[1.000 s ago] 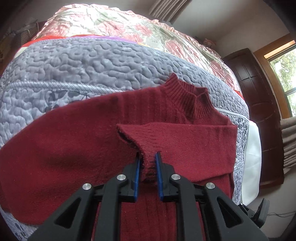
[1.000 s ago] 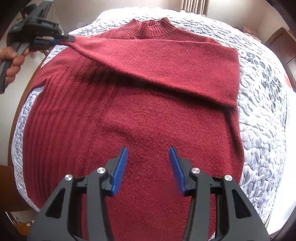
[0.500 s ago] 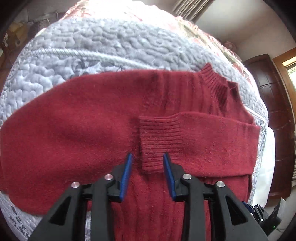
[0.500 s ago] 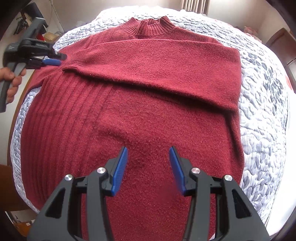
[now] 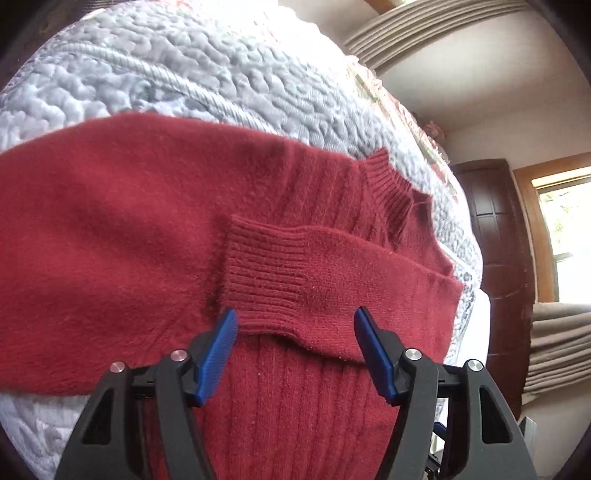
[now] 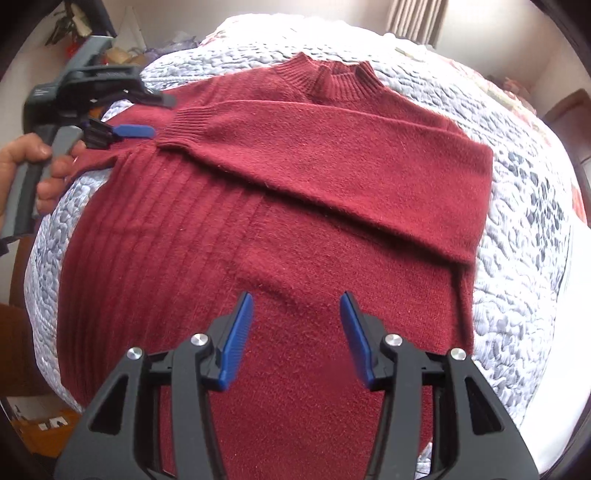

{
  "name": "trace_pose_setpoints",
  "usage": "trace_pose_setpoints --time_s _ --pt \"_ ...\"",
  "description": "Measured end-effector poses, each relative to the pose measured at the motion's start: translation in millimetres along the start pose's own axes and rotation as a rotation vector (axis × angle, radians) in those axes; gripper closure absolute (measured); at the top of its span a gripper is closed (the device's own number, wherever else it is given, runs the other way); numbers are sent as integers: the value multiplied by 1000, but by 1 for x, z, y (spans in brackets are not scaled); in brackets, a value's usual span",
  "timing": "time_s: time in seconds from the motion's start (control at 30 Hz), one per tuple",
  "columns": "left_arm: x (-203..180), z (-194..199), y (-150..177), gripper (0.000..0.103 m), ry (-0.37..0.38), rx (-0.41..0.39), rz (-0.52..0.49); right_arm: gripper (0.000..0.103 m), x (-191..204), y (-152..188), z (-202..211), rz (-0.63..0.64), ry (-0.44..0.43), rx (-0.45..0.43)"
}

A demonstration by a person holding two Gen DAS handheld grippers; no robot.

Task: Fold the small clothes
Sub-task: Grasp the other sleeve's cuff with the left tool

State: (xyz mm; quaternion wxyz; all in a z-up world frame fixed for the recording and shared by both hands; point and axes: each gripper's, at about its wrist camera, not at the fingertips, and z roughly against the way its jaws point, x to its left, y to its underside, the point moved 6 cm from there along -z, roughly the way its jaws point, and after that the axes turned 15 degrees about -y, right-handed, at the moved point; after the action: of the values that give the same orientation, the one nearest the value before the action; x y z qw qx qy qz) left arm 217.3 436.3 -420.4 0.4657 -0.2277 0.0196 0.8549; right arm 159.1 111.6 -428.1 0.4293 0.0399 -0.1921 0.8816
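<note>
Between the spread blue pads of the left gripper (image 5: 295, 325) lies the ribbed cuff (image 5: 266, 273) of a dark red sweater (image 6: 295, 229), just ahead of the fingertips and lying loose on the knit; the jaws stand wide apart and hold nothing. That cuff ends a sleeve (image 6: 332, 155) folded flat across the chest of the sweater, running from the far shoulder fold over to the side where the left gripper hovers. From the right wrist view the left gripper (image 6: 147, 114) shows at the upper left with a hand (image 6: 33, 166) round its grey handle, its tips just beside the cuff and clear of it.

Nearer the lower hem, the right gripper (image 6: 296, 314) hangs over the middle of the sweater's body, its jaws likewise well open with only flat knit between them; whether the pads touch the fabric cannot be told. Vertical ribbing runs down one half of the front. Beyond the folded sleeve the ribbed collar (image 6: 332, 79) points away from both cameras. Under it all spreads a grey quilted bedcover (image 5: 207, 70), and farther off stand a dark wooden door (image 5: 495, 236) and pleated curtains (image 5: 428, 33).
</note>
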Motion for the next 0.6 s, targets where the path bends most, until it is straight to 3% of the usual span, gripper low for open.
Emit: trace_pose_setpoints --time_s 0.13,0.37,0.43,0.5,0.6 --pt "77 58 10 29 0 -100 186 51 22 -15 11 56 -3 -3" --pt "327 120 67 23 -85 -255 795 46 87 -36 5 181 -40 21" --pt "385 118 83 23 -61 -257 945 46 106 -35 -2 212 -52 40" --pt "420 111 87 23 -22 -262 1032 46 124 -32 -9 238 -62 63" --pt "449 96 81 23 -28 -254 1071 46 144 -25 -13 262 -72 82"
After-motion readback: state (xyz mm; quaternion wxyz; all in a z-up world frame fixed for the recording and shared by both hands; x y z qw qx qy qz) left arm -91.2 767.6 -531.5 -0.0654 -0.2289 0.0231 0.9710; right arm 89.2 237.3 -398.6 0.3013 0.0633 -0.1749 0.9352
